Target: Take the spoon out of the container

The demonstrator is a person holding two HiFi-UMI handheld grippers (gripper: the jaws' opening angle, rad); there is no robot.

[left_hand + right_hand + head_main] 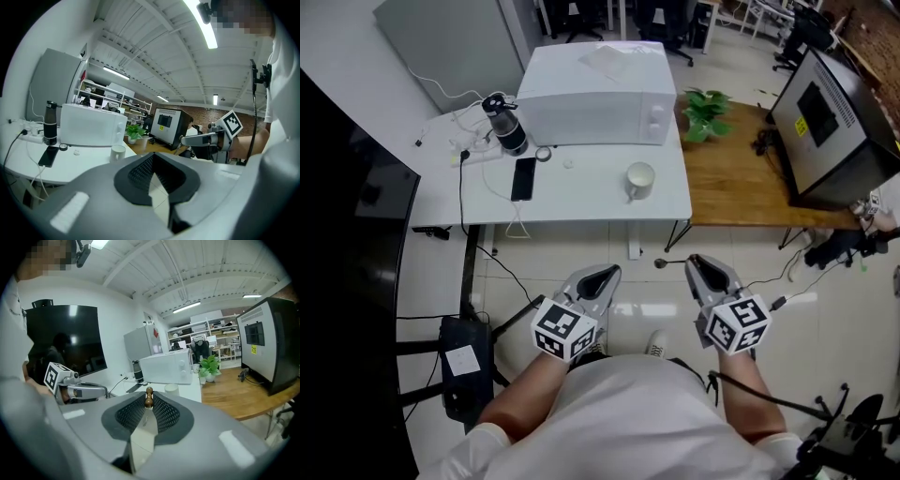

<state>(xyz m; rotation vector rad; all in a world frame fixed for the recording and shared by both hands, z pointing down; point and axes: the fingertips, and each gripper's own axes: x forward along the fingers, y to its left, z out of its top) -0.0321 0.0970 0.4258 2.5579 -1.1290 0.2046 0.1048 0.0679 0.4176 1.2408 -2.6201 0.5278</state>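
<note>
A white mug [639, 180], the container, stands on the white table [581, 202] in front of the microwave; it also shows as the mug [117, 152] and the mug [171, 389]. Both grippers hang close to my body, over the floor and well short of the table. My right gripper [698, 264] is shut on a thin spoon [671, 262], whose brown knobbed end pokes out to the left. That knob of the spoon [149, 397] sits between the right gripper [149, 402] tips. My left gripper [605, 274] is shut with nothing in it; the left gripper [152, 158] tips meet.
On the table are a white microwave [598, 94], a dark bottle [504, 122], a black phone [523, 178] and cables. A wooden table [741, 178] to the right carries a plant [705, 112] and a monitor [830, 117]. A dark box [464, 361] lies on the floor at left.
</note>
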